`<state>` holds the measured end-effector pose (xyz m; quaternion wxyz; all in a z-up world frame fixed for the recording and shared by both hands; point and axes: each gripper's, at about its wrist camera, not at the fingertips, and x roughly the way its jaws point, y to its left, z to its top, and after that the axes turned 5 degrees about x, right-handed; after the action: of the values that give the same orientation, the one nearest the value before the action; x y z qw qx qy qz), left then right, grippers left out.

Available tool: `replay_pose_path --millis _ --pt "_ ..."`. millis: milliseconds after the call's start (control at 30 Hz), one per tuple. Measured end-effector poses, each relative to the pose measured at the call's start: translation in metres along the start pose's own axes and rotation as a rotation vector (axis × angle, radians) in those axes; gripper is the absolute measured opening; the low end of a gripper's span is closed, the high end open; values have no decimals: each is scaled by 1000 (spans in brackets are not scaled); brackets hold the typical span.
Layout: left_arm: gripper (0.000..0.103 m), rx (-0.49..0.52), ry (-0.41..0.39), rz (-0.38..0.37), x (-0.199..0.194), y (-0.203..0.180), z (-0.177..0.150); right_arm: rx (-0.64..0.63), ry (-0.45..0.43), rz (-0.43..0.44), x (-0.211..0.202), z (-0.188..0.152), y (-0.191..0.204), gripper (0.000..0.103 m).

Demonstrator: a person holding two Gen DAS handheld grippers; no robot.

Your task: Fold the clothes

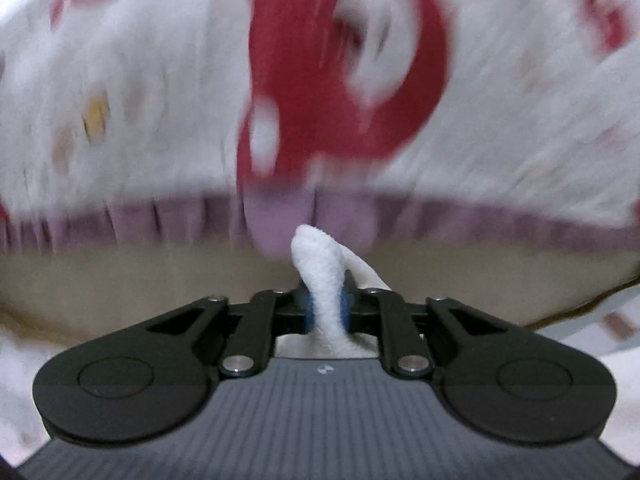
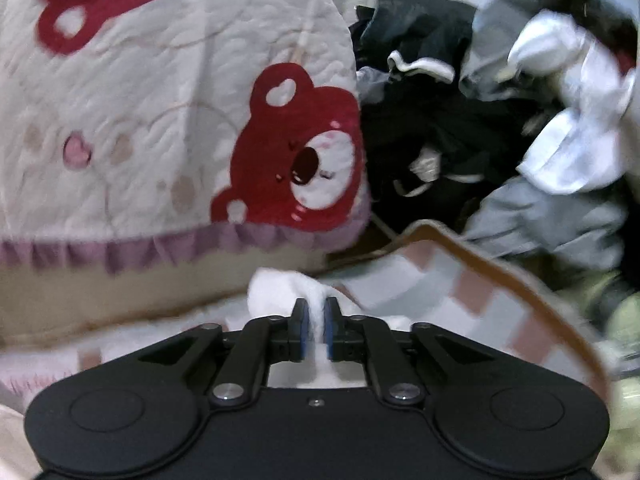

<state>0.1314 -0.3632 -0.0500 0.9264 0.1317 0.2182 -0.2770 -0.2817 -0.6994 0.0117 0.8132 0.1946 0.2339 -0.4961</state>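
Note:
A white fleecy garment (image 1: 320,256) runs up between the blue pads of my left gripper (image 1: 326,308), which is shut on a bunched fold of it. In the right wrist view another part of the same white fleece (image 2: 276,288) is pinched in my right gripper (image 2: 316,320), whose pads press on it from both sides. More of the white fabric lies under each gripper and is mostly hidden by the gripper bodies. The left wrist view is blurred.
A white quilt with red bears (image 2: 140,120) and a purple frilled edge (image 1: 120,220) fills the space ahead in both views. A heap of dark, grey and white clothes (image 2: 480,120) lies at the right. A pink-and-white checked blanket (image 2: 460,288) with a brown border lies below it.

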Motion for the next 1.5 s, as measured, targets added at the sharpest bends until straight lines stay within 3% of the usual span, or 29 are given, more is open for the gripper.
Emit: replay_pose_path --millis 33,67,100,167,267,367,467,567,667,867,900,933,967,1000,1033,1067,1167,1233,1333,1400,1433,1500 --pt "36 -3 103 -5 24 -7 -1 30 1 12 16 -3 -6 58" --pt "36 -2 172 -55 38 -11 -7 55 19 -12 28 -7 -11 73" --pt "36 -3 231 -105 48 -15 -12 80 38 -35 41 -11 -16 76" --pt "42 -5 223 -167 44 -23 -26 131 77 -64 63 -19 -27 76" --pt "55 86 195 -209 30 -45 -36 183 152 8 73 -36 -47 76" --pt "55 165 189 -279 22 -72 -36 159 215 29 81 -51 -61 76" --pt "56 169 179 -433 15 -98 -24 186 267 41 89 -62 -73 76" --pt "64 185 173 -569 6 -131 -15 303 321 93 101 -72 -84 76" --pt "71 251 169 -614 2 -172 -19 481 372 151 115 -83 -94 76" --pt "75 189 363 -657 31 -224 -32 755 435 195 143 -105 -100 77" --pt "75 184 382 -666 34 -230 -36 771 438 197 146 -107 -98 77" --pt "65 180 401 -675 38 -236 -41 776 438 194 150 -107 -94 77" --pt "21 187 412 -679 40 -242 -45 774 432 190 152 -108 -91 77" --pt "8 237 386 -665 34 -245 -48 752 409 185 152 -107 -86 72" --pt "9 249 332 -651 21 -239 -47 717 377 187 148 -104 -81 39" --pt "9 260 279 -636 9 -233 -47 679 354 202 144 -100 -76 15" --pt "9 285 125 -594 -29 -215 -44 526 162 223 102 -80 -61 17" --pt "9 215 108 -593 -46 -196 -43 319 15 203 65 -65 -34 17" --pt "9 130 180 -529 -51 -176 -56 27 -93 129 33 -52 22 17" --pt "9 56 254 -486 -48 -158 -69 -101 -102 140 19 -53 59 18" --pt "9 20 291 -464 -47 -149 -76 -143 -69 186 17 -55 76 24" --pt "9 -58 361 -423 -45 -130 -89 -169 54 373 18 -61 97 29"
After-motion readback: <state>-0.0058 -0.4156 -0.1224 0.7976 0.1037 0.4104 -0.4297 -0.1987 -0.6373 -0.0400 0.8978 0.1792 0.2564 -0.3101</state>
